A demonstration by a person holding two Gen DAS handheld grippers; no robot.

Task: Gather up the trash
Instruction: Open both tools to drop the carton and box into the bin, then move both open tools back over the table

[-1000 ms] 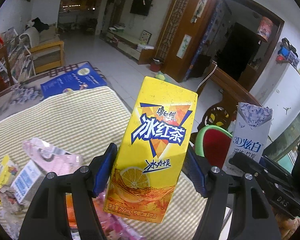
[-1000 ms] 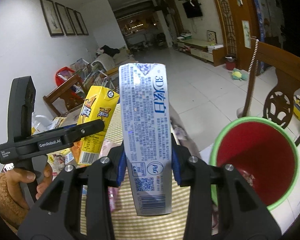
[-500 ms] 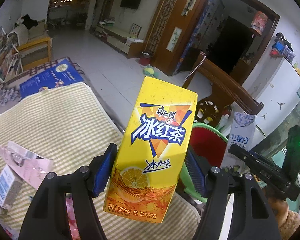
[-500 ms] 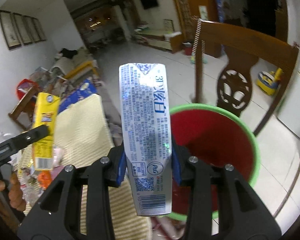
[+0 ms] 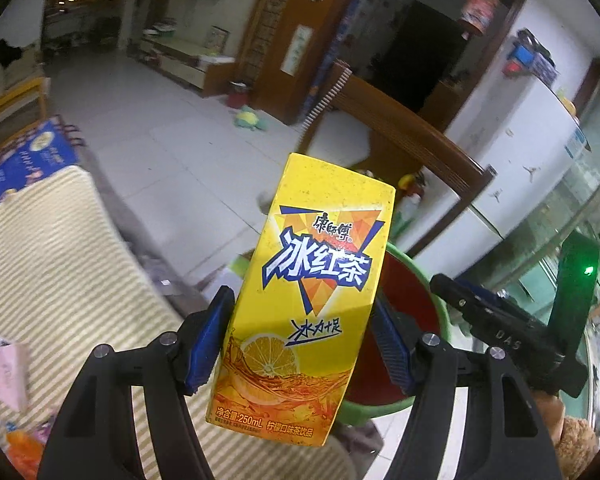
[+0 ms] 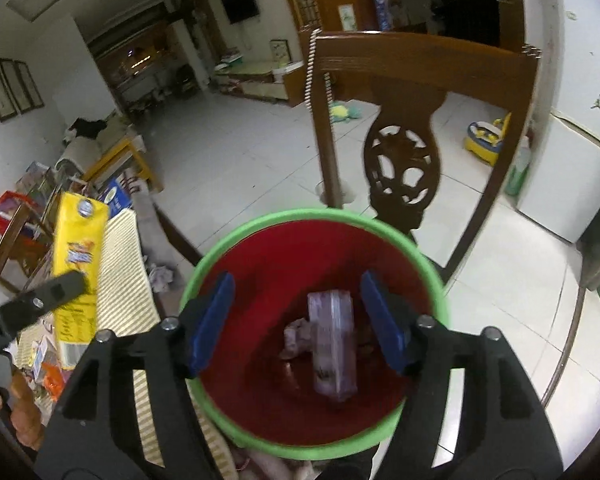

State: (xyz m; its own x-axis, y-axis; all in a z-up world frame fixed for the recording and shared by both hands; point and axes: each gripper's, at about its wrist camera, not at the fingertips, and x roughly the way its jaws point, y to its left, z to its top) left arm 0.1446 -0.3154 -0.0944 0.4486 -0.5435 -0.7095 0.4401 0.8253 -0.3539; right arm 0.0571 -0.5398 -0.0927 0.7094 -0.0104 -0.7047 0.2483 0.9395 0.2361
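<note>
My left gripper (image 5: 304,336) is shut on a yellow iced-tea carton (image 5: 312,280), held upright above the table edge; the carton also shows in the right wrist view (image 6: 78,264). Behind it stands the red bin with a green rim (image 5: 432,292). My right gripper (image 6: 300,316) is open and empty, right above the bin (image 6: 380,224). The white toothpaste box (image 6: 334,344) lies blurred inside the bin, among other scraps. The right gripper's body shows in the left wrist view (image 5: 500,328).
A striped cloth (image 5: 52,256) covers the table, with several wrappers and small boxes at its left (image 6: 48,360). A wooden chair (image 6: 404,128) stands just behind the bin. A white fridge (image 5: 520,152) is at the right. Tiled floor lies beyond.
My right gripper moved over the bin and opened; the toothpaste box dropped into the bin. My left gripper carried the carton toward the bin.
</note>
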